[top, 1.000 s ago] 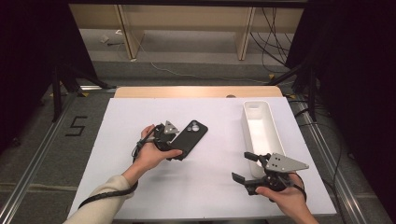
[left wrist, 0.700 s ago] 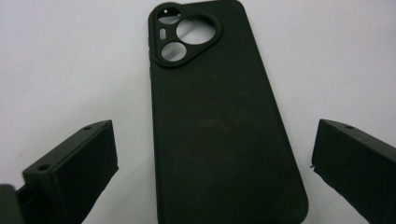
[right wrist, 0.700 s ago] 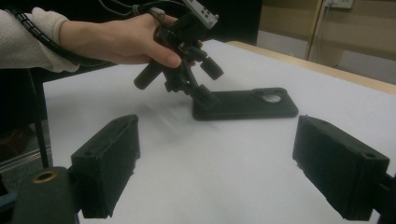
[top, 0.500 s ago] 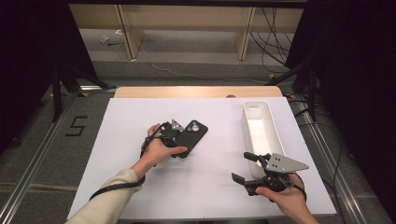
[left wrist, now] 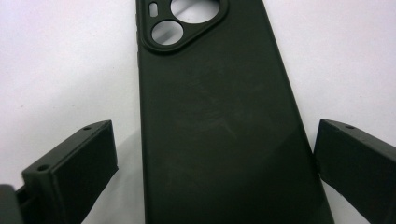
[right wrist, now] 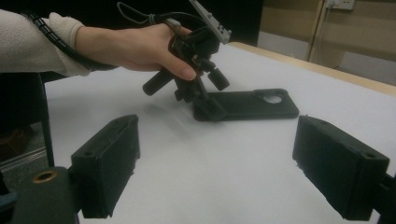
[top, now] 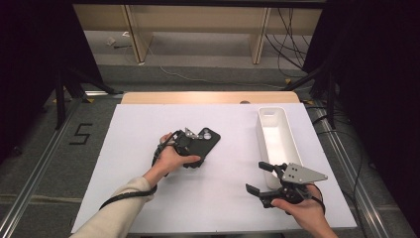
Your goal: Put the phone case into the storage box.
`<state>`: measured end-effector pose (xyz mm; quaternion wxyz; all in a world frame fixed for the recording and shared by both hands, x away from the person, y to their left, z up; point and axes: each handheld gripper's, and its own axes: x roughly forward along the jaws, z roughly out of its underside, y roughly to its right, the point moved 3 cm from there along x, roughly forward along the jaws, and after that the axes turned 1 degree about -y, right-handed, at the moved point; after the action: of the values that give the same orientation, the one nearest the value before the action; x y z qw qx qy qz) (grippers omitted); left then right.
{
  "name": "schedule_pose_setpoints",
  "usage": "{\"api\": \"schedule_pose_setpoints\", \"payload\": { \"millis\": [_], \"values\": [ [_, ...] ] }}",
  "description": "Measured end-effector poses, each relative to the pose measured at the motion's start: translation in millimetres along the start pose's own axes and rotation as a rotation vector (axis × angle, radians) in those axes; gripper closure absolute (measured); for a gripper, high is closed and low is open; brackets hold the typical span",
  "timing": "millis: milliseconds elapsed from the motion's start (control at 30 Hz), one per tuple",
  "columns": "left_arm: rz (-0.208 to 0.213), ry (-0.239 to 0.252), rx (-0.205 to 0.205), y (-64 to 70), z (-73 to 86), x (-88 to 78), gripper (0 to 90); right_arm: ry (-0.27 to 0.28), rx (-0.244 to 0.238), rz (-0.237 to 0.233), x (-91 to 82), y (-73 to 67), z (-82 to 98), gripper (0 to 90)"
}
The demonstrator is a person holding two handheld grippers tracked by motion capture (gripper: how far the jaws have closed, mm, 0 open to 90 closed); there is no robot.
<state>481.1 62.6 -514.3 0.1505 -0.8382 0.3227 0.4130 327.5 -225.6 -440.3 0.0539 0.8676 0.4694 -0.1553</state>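
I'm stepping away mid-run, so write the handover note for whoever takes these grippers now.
Left gripper: jaws open, astride the black phone case, pads not pressing it.
Right gripper: jaws open, nothing in them, near the table's front right.
Phone case lies flat, camera cutouts at the far end, mid-table on the white table. White tray stands to the right, nothing visible inside.
Done: left gripper lined up on the case.
Left: close on the case and lift; probably to the tray.

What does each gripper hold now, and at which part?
Nothing is held. The left gripper stands open around the lower end of the black phone case, pads apart from its sides. The right gripper is open over bare table.
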Motion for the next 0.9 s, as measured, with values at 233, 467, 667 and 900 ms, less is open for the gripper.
{"api": "schedule_pose_setpoints", "payload": {
  "millis": [233,467,667,900],
  "values": [
    [0.007,-0.014,-0.001,-0.1,-0.4,3.4,0.0,-0.002,0.001,-0.001,0.0,-0.1,0.1,16.1],
    [0.017,-0.031,-0.003,-1.3,-2.1,4.3,0.0,-0.004,0.002,-0.001,0.2,0.1,0.7,16.1],
    [0.018,-0.049,0.0,-1.8,-3.5,4.6,0.0,-0.004,0.002,-0.001,0.3,-0.1,0.6,16.0],
    [0.02,-0.058,0.003,-1.6,-4.6,5.0,0.0,-0.005,0.003,-0.001,0.5,0.0,0.9,16.0]
  ]
}}
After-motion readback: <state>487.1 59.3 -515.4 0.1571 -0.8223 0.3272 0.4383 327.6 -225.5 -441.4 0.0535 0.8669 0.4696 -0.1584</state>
